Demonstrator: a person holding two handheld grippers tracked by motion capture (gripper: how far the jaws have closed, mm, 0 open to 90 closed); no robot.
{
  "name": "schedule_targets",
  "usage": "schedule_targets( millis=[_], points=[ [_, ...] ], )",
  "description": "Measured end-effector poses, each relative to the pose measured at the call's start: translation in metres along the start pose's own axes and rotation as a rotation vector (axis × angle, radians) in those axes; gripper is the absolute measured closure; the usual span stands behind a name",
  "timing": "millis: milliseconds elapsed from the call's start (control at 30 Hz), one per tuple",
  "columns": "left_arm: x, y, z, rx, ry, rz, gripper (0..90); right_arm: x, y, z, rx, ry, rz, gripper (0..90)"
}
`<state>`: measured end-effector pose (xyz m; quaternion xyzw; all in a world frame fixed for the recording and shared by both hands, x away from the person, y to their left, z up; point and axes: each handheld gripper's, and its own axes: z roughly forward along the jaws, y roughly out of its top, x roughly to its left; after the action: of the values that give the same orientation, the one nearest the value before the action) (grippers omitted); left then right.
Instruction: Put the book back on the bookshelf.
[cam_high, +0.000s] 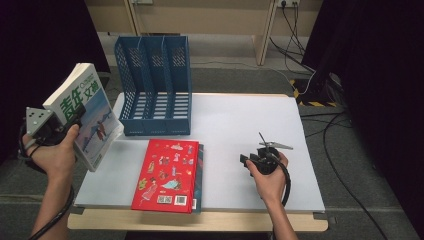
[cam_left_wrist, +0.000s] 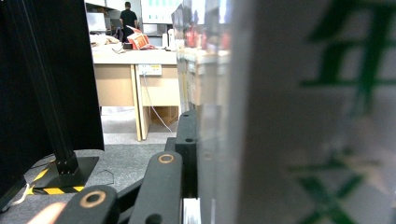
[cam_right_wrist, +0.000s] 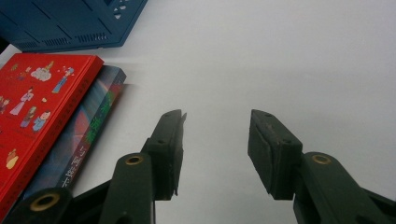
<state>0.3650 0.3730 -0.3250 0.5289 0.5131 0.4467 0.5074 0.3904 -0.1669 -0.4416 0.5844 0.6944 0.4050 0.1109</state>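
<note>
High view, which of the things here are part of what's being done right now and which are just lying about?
In the job:
- magazine, held off the table, clamped in the left gripper
- blue file rack, likely where it goes

Lying about:
- red book, flat on the table, on top of another book
- right gripper, jaws open over bare table
- floor cables
</note>
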Motion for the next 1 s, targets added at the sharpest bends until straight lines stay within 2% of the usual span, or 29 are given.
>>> schedule_targets(
  millis=[367, 1000],
  points=[
    [0.001, 0.004, 0.002, -0.001, 0.005, -0.003, 73.6, 0.000, -0.001, 0.000, 0.001, -0.002, 0.000, 55.6],
    [-0.004, 0.011, 0.012, 0.005, -0.014, 0.007, 73.6, -0.001, -0.001, 0.000, -0.001, -0.003, 0.001, 55.6]
  ],
)
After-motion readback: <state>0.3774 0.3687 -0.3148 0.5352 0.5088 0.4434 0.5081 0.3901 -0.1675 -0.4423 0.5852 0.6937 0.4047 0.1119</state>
